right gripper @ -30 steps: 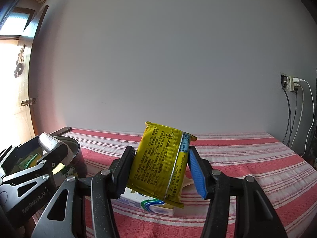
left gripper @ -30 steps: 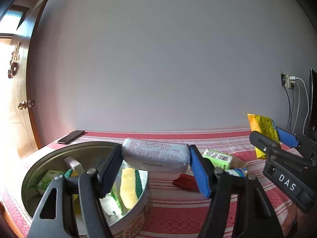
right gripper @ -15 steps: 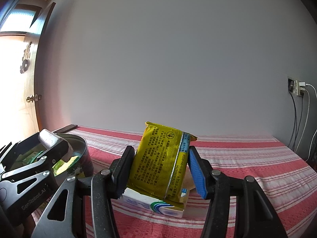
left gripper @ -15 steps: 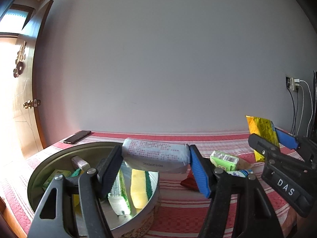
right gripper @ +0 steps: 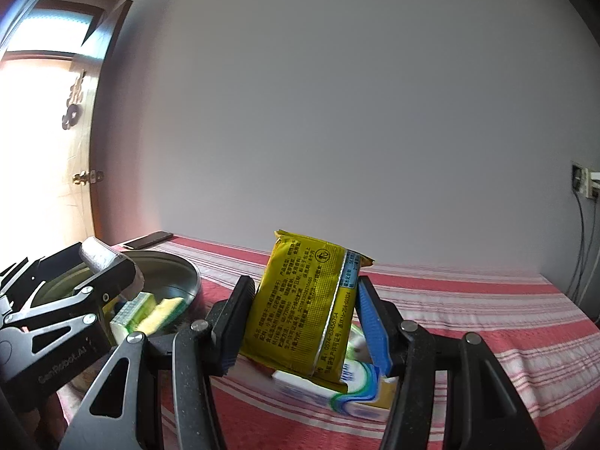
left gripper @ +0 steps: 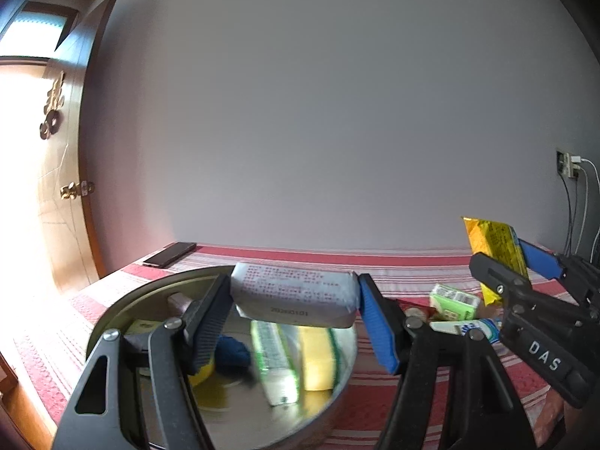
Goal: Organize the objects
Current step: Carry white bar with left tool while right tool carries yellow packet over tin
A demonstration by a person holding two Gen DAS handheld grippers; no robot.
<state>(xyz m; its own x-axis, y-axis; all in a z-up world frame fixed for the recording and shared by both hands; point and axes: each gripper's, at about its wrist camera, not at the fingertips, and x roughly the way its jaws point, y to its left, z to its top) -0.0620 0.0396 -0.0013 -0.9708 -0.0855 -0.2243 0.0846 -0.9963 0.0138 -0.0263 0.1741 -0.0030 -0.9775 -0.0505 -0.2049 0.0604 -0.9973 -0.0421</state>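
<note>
Left wrist view: our left claw (left gripper: 296,322) clasps a silver packet (left gripper: 294,294) above the round tin (left gripper: 112,322); we should centre it before letting go. Right wrist view: our right claw (right gripper: 300,322) grips a yellow packet (right gripper: 303,307) over the striped surface (right gripper: 468,300), beside the tin.

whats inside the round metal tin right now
In the round metal tin: a yellow sponge with a green edge, a green-and-white pack, something blue and a yellow item. The left gripper, shut on the silver packet, covers the rest.
</note>
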